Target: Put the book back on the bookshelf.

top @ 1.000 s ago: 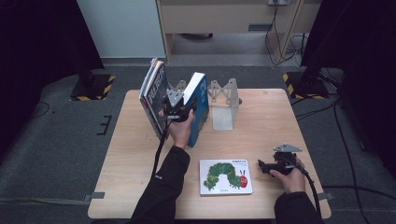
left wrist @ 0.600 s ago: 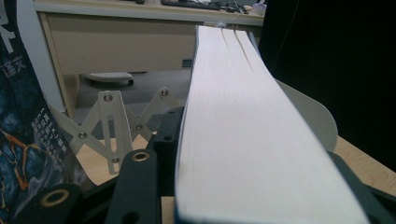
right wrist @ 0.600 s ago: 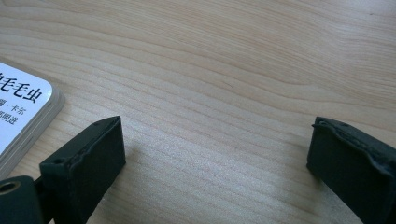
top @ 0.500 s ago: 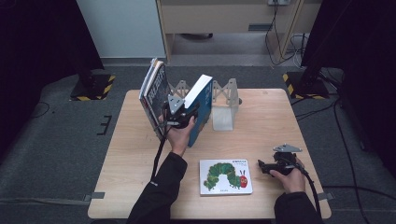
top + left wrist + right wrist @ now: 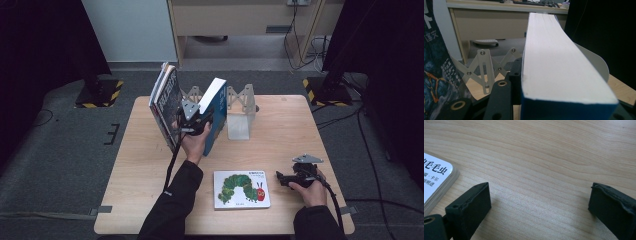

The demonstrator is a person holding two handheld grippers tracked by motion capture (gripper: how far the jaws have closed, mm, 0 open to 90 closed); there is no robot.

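Item: blue book (image 5: 216, 116), thick softcover with a white page block, standing tilted at upper centre of the high view, its bottom edge on the tabletop (image 5: 280, 135).
Neighbours: dark-covered books (image 5: 166, 102) leaning just to its left; the folding metal book rack (image 5: 239, 106) just behind and to its right.
Left tool (image 5: 196, 120): I am pinching the blue book across its thickness, low on the page-edge side; the jaws have just been closing a little on it.
Right tool (image 5: 283, 179): I am resting it at lower right of the high view, jaws spread wide over bare wood, nothing between them.
Also present: caterpillar picture book (image 5: 242, 189), lying flat at lower centre, apart from both tools.
Handling, my judgement: fairly heavy; the page block bows and the covers are smooth, so it may flex or slip.
Best hold: near the spine, where it is stiffest.
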